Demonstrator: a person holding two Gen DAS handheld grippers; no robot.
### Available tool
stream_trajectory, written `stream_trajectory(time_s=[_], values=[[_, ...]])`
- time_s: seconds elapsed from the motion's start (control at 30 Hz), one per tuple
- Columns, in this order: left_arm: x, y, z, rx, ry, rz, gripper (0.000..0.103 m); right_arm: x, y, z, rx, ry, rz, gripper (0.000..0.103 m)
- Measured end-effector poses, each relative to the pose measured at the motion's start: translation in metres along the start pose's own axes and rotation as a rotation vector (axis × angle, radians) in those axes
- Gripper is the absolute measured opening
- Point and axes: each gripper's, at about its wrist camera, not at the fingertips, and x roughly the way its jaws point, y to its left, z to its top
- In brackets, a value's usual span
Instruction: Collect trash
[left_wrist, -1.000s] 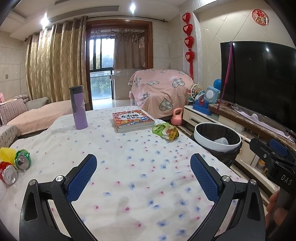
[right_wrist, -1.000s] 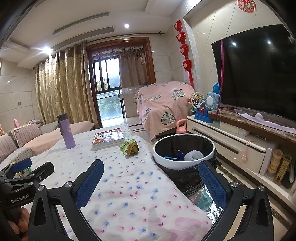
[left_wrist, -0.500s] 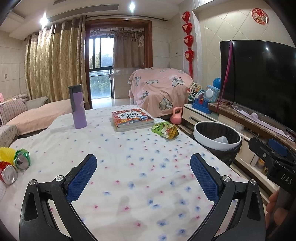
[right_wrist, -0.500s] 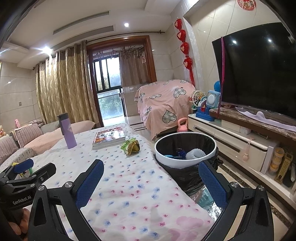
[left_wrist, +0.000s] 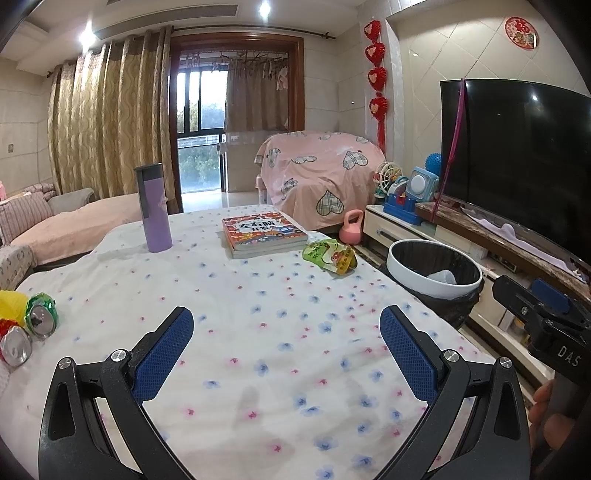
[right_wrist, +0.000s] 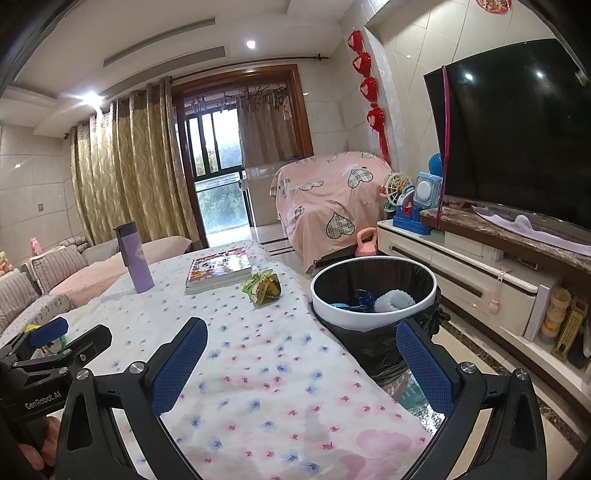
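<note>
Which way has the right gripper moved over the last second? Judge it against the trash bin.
Yes, slightly: the trash bin sits a touch further right in its view, so the right gripper edged left.

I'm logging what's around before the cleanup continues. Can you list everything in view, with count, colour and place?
Snack wrapper: 1, green-yellow, table's right edge beside book.
Cans: 2, one green, one red, table's left edge.
Yellow wrapper: 1, behind cans.
Trash bin: 1, white rim, black bag, floor right of table; holds trash.
Book: 1, red cover, far table.
Bottle: 1, purple, far left.
Kettlebell: 1, pink, floor.
TV: 1, black, right.
Left gripper: blue pads, open, empty.
Right gripper: blue pads, open, empty.
</note>
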Motion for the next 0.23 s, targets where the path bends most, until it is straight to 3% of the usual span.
stream_trajectory(time_s=[0.23], values=[[0.0049,0.0039,-0.0003,-0.008,0.017,-0.002,0.103,0.0051,-0.0006,0.0003,0.002,0.018,0.003,0.103]])
